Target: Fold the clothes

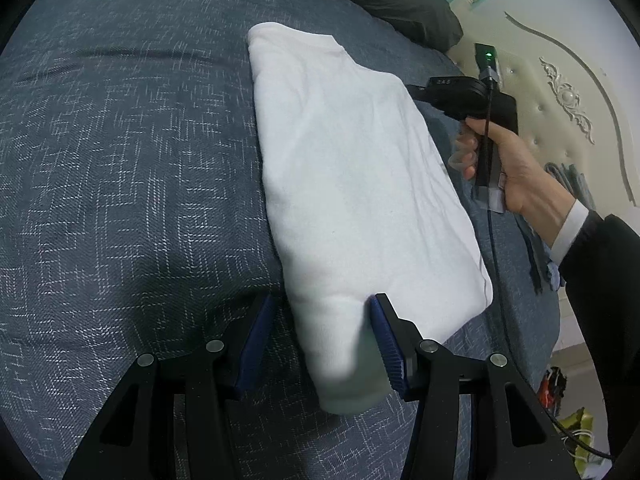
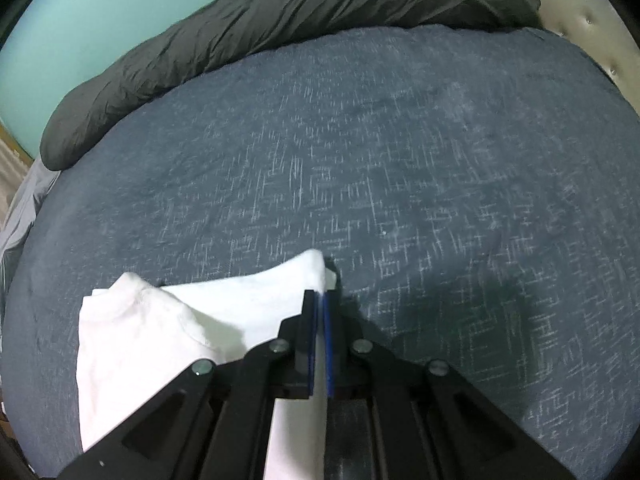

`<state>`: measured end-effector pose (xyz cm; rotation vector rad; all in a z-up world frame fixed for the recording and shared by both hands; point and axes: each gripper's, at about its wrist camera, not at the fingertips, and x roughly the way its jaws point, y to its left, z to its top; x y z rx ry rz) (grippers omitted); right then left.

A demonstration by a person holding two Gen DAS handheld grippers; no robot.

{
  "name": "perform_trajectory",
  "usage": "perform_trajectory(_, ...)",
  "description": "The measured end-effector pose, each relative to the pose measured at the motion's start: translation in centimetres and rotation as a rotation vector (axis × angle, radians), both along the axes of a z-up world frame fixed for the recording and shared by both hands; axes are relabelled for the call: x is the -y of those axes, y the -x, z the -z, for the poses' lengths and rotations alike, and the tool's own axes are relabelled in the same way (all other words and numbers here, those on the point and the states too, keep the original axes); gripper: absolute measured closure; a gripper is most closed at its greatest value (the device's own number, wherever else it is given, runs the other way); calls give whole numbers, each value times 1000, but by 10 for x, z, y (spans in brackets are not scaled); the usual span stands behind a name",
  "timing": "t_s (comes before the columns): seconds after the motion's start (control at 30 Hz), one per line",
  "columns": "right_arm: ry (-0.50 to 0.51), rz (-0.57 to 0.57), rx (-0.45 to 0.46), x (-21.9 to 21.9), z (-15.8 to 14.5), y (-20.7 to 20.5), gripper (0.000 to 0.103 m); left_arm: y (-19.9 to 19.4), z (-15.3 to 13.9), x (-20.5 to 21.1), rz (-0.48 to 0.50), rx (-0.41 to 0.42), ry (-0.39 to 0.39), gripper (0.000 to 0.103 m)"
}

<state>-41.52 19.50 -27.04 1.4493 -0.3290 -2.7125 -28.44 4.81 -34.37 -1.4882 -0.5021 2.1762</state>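
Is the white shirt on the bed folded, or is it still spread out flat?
Folded. The white shirt lies as a narrow layered rectangle on the bed cover, collar at one end.

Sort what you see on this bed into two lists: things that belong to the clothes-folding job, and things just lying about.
Belonging to the job:
white shirt
left tool
right tool

Just lying about:
dark duvet
blue bedspread
headboard

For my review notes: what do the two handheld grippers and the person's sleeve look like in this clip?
Both the left gripper and the right gripper have black angular linkage arms with round silver pivot bolts and ribbed blue pads on the fingers. The right one has a black pistol-style handle, a trailing black cable and a green indicator light. The sleeve is black over a white cuff.
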Motion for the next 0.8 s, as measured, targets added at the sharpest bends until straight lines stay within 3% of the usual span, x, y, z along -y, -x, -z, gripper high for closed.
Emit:
perform_trajectory(0.1,32,60,-7,-17,-10,-9,100,-15,7,-7,-1,1,0,48)
perform_trajectory(0.23,161,-45,-57,-15,-28,-32,97,-17,7,-7,-6,0,6,47)
perform_trajectory(0.3,181,-102,-41,-6,-28,-39,77,-17,6,-8,-9,0,9,47)
perform_trajectory(0.33,190,-126,-31,-2,-27,-42,74,-17,6,-7,-11,2,10,47)
perform_trajectory(0.47,229,-195,21,10,-16,-50,73,-17,3,-8,-13,5,15,47)
perform_trajectory(0.53,232,-208,50,15,-8,-54,74,-16,3,-9,-16,8,16,47)
perform_trajectory(0.6,241,-219,54,17,-4,-58,96,-17,3,-7,-19,9,16,47)
perform_trajectory(0.8,291,-147,39,3,-2,-55,100,-19,1,-11,-20,9,25,47)
